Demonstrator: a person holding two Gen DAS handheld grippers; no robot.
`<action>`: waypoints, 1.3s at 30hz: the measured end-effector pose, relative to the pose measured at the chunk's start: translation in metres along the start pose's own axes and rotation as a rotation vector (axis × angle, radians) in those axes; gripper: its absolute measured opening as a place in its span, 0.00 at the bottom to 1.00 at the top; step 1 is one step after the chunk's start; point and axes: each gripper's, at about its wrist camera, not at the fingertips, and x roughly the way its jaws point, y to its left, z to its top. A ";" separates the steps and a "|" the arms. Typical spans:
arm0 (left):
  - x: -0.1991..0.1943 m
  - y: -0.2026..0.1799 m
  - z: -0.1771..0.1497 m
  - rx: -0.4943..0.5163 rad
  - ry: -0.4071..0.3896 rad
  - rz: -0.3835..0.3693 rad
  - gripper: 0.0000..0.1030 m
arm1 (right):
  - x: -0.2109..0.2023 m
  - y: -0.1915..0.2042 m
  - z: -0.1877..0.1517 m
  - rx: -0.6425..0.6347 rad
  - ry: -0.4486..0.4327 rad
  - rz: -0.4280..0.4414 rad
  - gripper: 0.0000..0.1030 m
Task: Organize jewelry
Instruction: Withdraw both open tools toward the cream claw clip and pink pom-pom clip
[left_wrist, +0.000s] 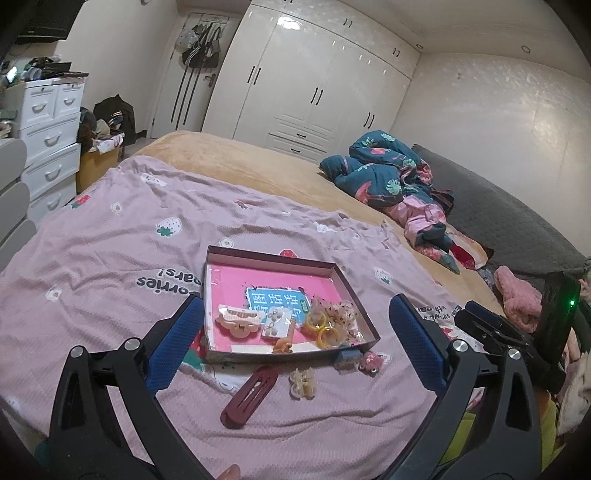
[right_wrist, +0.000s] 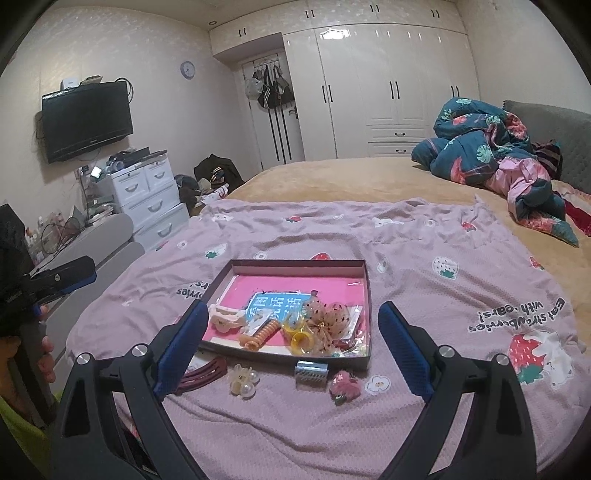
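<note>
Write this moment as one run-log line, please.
left gripper: open, empty | right gripper: open, empty | shallow cardboard box with pink floor: partly filled | dark red snap hair clip: outside box

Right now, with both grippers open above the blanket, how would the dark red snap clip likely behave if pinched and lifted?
The dark red snap clip looks flat and thin, so it is probably stiff and light. Lying flush on the soft pink blanket, it may be hard to get fingers under. Its glossy surface could slip between the pads. It is unlikely to roll.
</note>
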 end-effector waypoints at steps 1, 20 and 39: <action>-0.001 -0.001 -0.001 0.004 0.001 -0.001 0.91 | -0.001 0.000 -0.001 -0.001 0.001 0.001 0.90; -0.001 -0.004 -0.029 0.056 0.070 0.005 0.91 | 0.000 0.011 -0.026 -0.040 0.073 0.014 0.90; 0.015 -0.009 -0.051 0.077 0.153 0.009 0.91 | 0.013 0.000 -0.052 -0.038 0.144 -0.002 0.90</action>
